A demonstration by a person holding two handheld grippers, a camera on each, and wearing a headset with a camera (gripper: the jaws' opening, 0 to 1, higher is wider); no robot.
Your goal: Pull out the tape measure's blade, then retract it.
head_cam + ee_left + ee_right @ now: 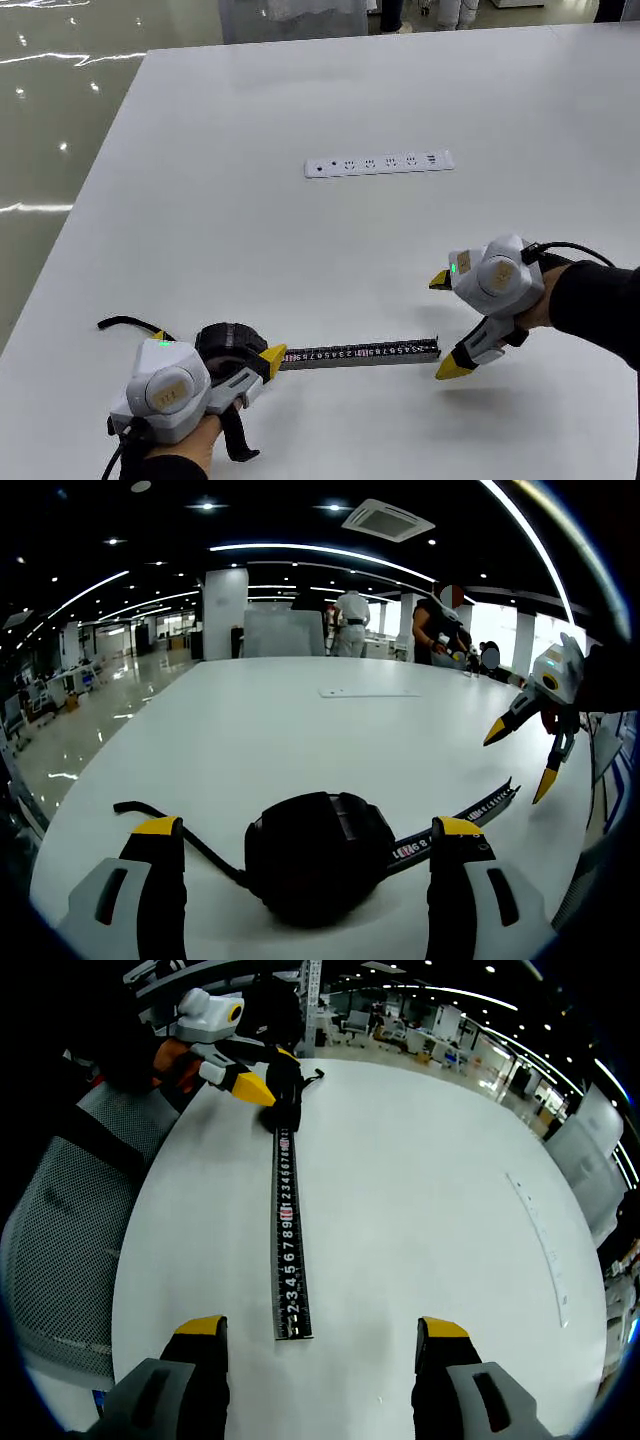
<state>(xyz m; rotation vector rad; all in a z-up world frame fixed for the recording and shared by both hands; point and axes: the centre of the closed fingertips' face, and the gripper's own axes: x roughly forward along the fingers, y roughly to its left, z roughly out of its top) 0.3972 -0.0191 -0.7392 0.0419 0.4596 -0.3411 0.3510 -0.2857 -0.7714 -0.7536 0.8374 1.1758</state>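
The tape measure's rounded black case [318, 855] sits on the smooth white desk [300, 240] between the wide-set jaws of my left gripper [309, 826], its flat numbered blade [288, 1250] lying stretched towards my right gripper [322, 1324], likewise spread wide.

- bench [250, 230]: white, smooth top, faintly glossy.
- power strip [379, 163]: white, long, lying flat on the bench.
- tape measure [230, 345]: black case, resting on the bench well nearer the person than the power strip and to its left.
- blade [360, 352]: dark with white numerals, drawn out flat on the bench, roughly parallel to the power strip, well apart from it.
- strap [128, 323]: black, trailing on the bench from the tape measure, on the side away from the power strip.
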